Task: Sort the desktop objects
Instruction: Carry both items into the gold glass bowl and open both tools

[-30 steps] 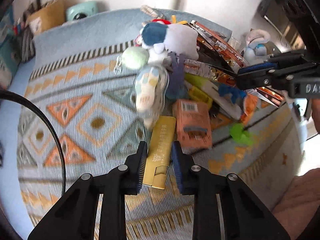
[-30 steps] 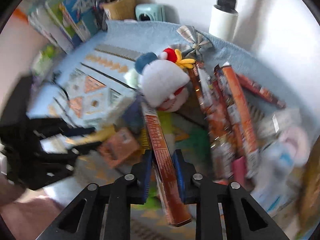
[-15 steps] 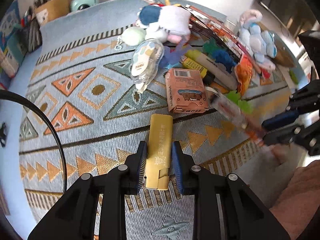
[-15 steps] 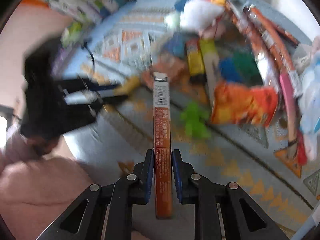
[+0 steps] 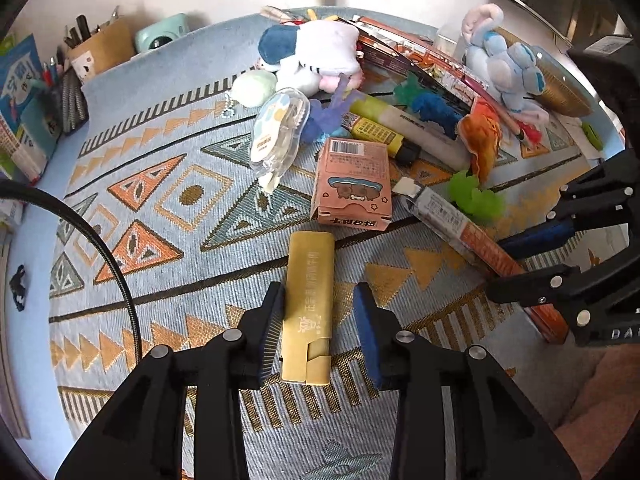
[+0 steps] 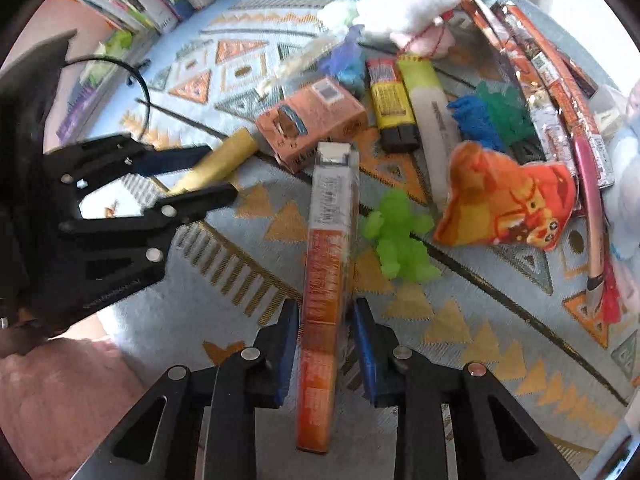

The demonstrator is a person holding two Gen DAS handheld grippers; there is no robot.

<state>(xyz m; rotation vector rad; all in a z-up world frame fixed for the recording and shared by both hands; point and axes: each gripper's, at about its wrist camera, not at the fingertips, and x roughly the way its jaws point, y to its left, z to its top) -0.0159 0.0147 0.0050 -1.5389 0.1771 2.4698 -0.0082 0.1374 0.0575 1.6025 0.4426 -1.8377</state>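
A gold box (image 5: 309,304) lies on the patterned mat (image 5: 160,208) between the fingers of my left gripper (image 5: 318,332). The jaws stand a little wider than the box, with a gap on its right side. My right gripper (image 6: 325,344) holds a long orange snack box (image 6: 326,256) low over the mat's front edge; a narrow gap shows on each side of it. It also shows in the left wrist view (image 5: 472,244). The left gripper and gold box show in the right wrist view (image 6: 192,176).
A pile fills the far mat: a salmon box (image 5: 354,184), glue sticks (image 5: 384,136), a tape dispenser (image 5: 278,132), plush toys (image 5: 316,56), a green toy (image 6: 396,236), an orange snack bag (image 6: 508,204), long snack sticks (image 6: 548,80). Books and a pen holder (image 5: 100,48) stand at left.
Both grippers pulled their boxes back to the mat's front edge. The left jaws have opened off the gold box, which now rests on the mat. The right jaws have eased slightly.
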